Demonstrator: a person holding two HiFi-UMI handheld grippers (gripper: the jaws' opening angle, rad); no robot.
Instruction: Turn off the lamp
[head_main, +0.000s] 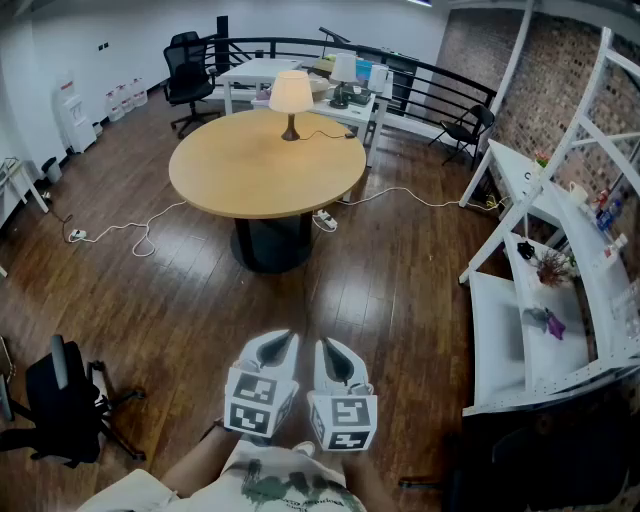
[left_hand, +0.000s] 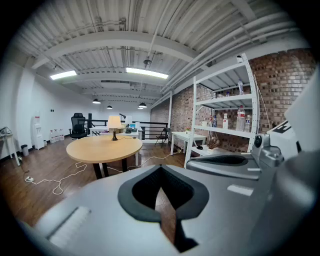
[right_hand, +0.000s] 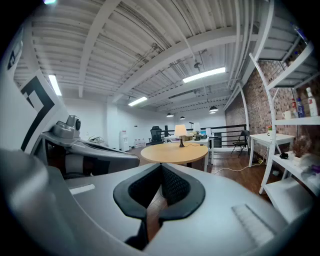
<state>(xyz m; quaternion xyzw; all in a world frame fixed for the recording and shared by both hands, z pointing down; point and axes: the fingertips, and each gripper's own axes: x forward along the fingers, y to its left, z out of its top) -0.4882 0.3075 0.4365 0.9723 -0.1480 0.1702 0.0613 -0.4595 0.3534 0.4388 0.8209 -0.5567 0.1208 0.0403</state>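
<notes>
A lit lamp (head_main: 291, 93) with a cream shade and dark base stands at the far side of a round wooden table (head_main: 262, 172). Its dark cord trails off to the right across the tabletop. Both grippers are held low and side by side, well short of the table. My left gripper (head_main: 279, 345) and my right gripper (head_main: 332, 352) are both shut with nothing between the jaws. The left gripper view has the lamp (left_hand: 114, 122) small and far beyond my left gripper (left_hand: 161, 168). The right gripper view has the lamp (right_hand: 180, 131) beyond my right gripper (right_hand: 161, 165).
White shelving (head_main: 560, 290) with small items lines the right side. A black office chair (head_main: 62, 402) stands at the lower left. A white cord (head_main: 132, 233) and a power strip (head_main: 325, 220) lie on the wooden floor near the table base. Desks and a black railing (head_main: 420, 75) are behind the table.
</notes>
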